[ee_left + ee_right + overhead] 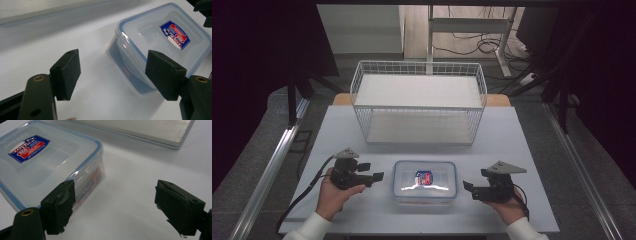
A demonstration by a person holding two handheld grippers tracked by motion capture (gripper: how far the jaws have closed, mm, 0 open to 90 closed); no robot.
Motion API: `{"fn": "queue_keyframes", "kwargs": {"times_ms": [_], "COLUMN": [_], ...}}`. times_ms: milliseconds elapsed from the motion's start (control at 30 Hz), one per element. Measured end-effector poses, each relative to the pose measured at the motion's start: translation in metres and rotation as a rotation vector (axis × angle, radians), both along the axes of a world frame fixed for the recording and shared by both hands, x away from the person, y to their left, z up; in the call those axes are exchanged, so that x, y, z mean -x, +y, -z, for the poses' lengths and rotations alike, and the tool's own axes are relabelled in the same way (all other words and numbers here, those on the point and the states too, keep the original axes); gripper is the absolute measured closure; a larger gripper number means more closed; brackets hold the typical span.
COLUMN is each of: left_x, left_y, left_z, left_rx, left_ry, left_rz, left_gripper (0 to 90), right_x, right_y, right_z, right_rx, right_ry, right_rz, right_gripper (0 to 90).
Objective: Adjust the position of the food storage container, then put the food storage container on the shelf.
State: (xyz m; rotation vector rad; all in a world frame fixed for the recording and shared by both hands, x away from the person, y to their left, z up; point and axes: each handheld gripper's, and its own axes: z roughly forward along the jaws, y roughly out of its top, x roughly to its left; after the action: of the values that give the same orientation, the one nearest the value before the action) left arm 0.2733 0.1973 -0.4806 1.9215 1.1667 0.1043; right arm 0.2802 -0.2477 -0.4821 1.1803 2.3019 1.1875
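The box [425, 181] looks like clear glossy plastic with a shiny paper-ish label [175, 34], sitting on a smooth matt white table [512, 150], the basket [419, 100] is thin white-coated wire, and the gripper pads [61, 205] are matt black, kinda rough and worn at the edges.
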Motion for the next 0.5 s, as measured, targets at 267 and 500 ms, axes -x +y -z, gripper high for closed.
{"fn": "queue_keyframes", "kwargs": {"times_ms": [267,500], "left_x": [0.0034,0.0102], "left_y": [-0.0011,-0.0054], "left_z": [-0.0029,0.0014], "left_rx": [0.074,0.11], "left_ry": [0.011,0.051], "left_rz": [-0.025,0.01], "left_gripper": [15.1,14.3], "right_x": [0.0023,-0.0032], "right_y": [-0.0061,0.0031], "right_z": [-0.0067,-0.0075], "right_rx": [-0.063,-0.137], "right_ry": [-0.002,0.053], "right_rz": [0.024,0.01], "right_gripper": [14.6,14.9]}}
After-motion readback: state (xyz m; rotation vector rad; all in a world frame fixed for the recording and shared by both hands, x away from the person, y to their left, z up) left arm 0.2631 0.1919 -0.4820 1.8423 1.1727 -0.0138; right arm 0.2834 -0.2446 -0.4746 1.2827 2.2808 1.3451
